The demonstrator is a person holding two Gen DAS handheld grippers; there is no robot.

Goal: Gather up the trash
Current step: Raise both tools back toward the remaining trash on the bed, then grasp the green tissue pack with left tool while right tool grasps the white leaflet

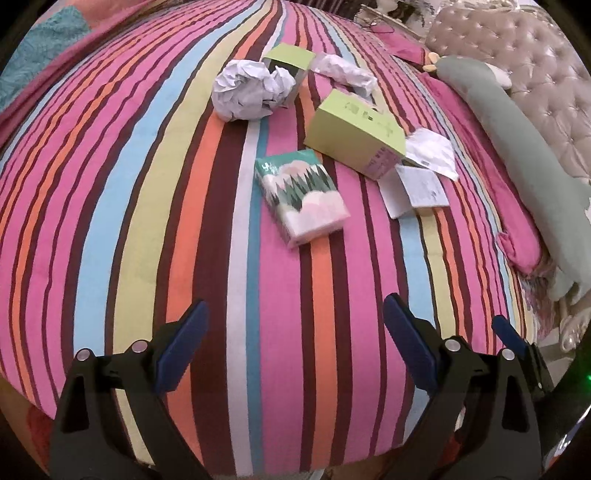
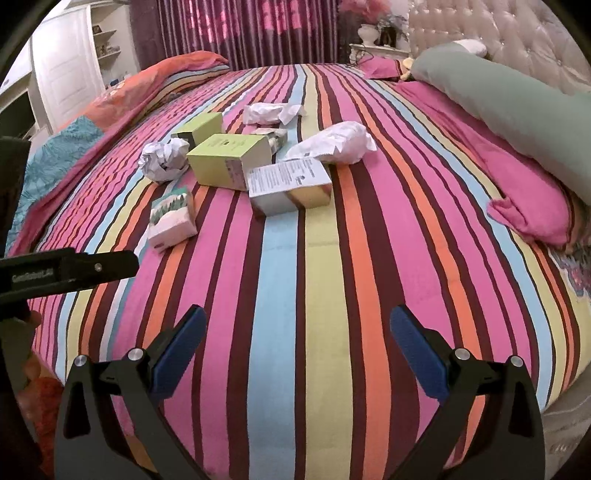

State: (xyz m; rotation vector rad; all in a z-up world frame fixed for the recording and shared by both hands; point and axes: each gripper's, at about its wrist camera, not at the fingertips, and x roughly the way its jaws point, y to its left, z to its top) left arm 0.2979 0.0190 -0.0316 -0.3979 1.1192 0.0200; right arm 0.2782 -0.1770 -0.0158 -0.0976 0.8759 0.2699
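Right wrist view: two green boxes (image 2: 225, 160), three crumpled papers (image 2: 162, 161).

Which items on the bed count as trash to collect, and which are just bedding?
Trash to collect:
crumpled paper ball
second paper wad
crumpled printed sheet
two green boxes
leaflet-topped box
tissue pack, possibly not trash

Not part of the job:
striped bedspread
grey-green bolster
pink pillow
tufted headboard

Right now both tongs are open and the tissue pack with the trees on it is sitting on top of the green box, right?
Not quite. The tissue pack lies on the striped bedspread, beside the green box, not on it; the left wrist view shows it. Both the left tongs and right tongs are open.
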